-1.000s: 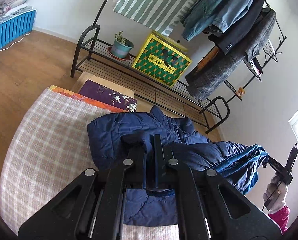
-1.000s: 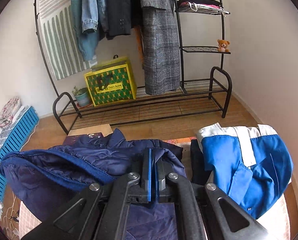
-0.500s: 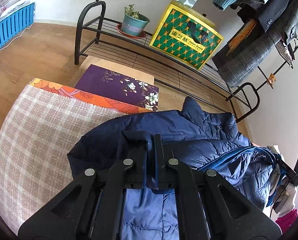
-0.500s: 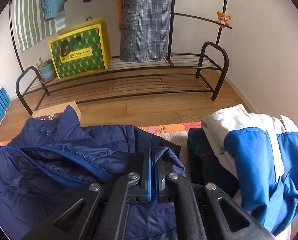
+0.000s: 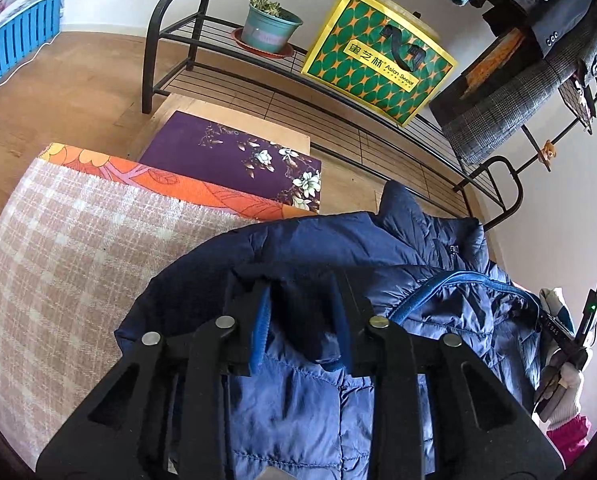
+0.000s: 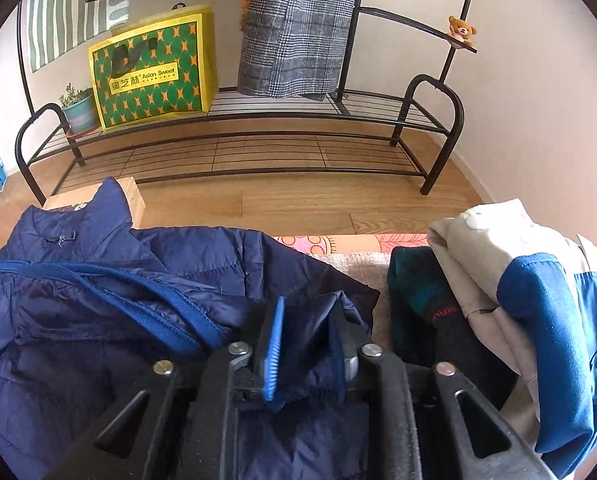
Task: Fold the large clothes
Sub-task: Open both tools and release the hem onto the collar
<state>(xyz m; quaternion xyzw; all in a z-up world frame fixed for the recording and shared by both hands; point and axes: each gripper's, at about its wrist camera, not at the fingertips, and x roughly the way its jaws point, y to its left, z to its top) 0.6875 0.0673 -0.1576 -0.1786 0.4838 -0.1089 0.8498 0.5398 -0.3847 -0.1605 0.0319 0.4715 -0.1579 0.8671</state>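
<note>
A navy quilted puffer jacket (image 5: pixel 338 248) lies folded over on a plaid-covered surface (image 5: pixel 66 248); it also shows in the right wrist view (image 6: pixel 98 288), with its collar toward the far edge. My left gripper (image 5: pixel 302 312) is open, its jaws apart over the jacket's left part, with a fold of fabric lying loosely between them. My right gripper (image 6: pixel 308 316) is open too, its jaws apart over the jacket's right edge, with loose fabric between them.
A pile of blue, cream and dark clothes (image 6: pixel 510 292) lies right of the jacket. A black metal rack (image 6: pixel 258 148) behind holds a green-yellow bag (image 6: pixel 150 72), a potted plant (image 5: pixel 270 28) and hanging coats (image 6: pixel 298 28). A purple floral box (image 5: pixel 234 160) stands on the wooden floor.
Both grippers have come down with the jacket onto the surface and opened, letting go of the fabric. The jacket's raised front edge now lies folded over its body.
</note>
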